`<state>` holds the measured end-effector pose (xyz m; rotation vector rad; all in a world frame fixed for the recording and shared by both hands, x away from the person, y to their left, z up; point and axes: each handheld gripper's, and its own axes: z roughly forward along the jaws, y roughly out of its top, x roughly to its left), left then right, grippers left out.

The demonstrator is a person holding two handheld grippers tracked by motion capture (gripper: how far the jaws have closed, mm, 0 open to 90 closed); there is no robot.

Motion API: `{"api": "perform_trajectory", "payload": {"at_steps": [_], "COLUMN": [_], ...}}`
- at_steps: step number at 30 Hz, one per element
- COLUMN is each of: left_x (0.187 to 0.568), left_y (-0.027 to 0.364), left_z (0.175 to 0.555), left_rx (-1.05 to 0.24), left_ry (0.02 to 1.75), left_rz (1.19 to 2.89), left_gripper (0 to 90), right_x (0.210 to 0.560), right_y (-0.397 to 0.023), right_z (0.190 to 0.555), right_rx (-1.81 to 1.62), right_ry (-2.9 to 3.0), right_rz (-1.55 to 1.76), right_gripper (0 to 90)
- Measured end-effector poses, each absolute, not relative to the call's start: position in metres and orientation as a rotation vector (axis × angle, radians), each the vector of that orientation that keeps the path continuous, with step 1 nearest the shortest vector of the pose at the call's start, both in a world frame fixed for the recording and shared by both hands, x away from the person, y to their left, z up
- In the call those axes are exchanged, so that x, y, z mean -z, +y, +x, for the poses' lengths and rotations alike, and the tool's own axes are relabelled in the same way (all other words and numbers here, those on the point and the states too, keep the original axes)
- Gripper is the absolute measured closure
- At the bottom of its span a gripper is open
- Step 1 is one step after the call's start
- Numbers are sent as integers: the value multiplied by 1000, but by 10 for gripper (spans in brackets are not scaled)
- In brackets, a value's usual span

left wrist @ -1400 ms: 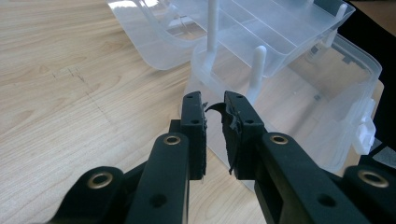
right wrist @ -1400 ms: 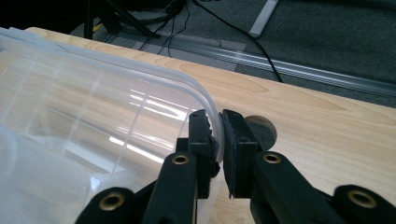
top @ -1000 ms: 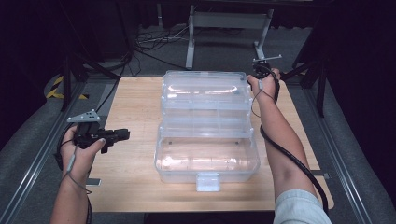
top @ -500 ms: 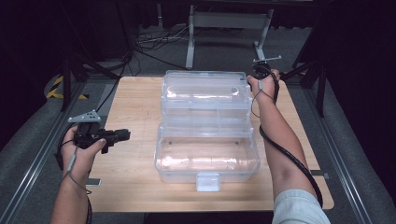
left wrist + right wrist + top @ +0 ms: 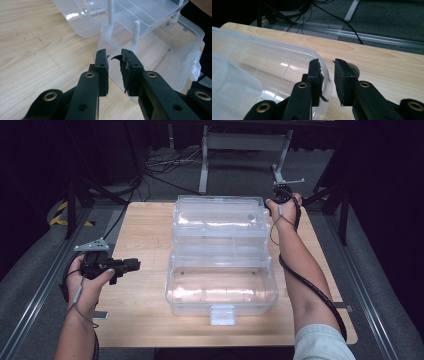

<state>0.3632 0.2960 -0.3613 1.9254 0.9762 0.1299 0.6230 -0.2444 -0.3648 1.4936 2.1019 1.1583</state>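
clear plastic box (image 5: 221, 270) lies open mid-table, long axis across; its near tub sits just ahead of the left gripper (image 5: 114, 60), jaws slightly parted, empty. farther off, the right gripper (image 5: 327, 65) straddles the lid's far corner rim, jaws just opened, released. wooden table (image 5: 145, 225) around, nothing blocking

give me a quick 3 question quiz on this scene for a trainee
1. True or false: the clear plastic box lies open on the wooden table.
2. Which tool sits at the box's far right corner? A) left tool B) right tool
3. Fill in: between its pads, the left tool holds ____.

Key
1. True. Its lid is folded back.
2. B. The right tool is at the rim there, its jaws just opened, with the rim edge at the gap but not pinched.
3. Nothing. The jaws stand slightly apart, short of the box.
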Motion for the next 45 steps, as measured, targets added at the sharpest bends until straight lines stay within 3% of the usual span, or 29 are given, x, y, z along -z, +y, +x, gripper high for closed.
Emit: {"api": "perform_trajectory", "payload": {"at_steps": [7,21,45], "left_x": [360,356,353], "left_y": [293,279,275], "left_z": [362,364,363], "left_rx": [-132,-137,-141], "left_ry": [972,948,942], "left_rz": [1930,1955,1976], "left_gripper": [756,719,650], "right_x": [343,285,264], "right_y": [-253,-286,-320], "right_z": [610,548,456], "right_rx": [-1192,-1322,-1355], "right_ry": [2075,2044,2155], "right_rz": [1437,1288,1136], "right_gripper": [728,700,613]}}
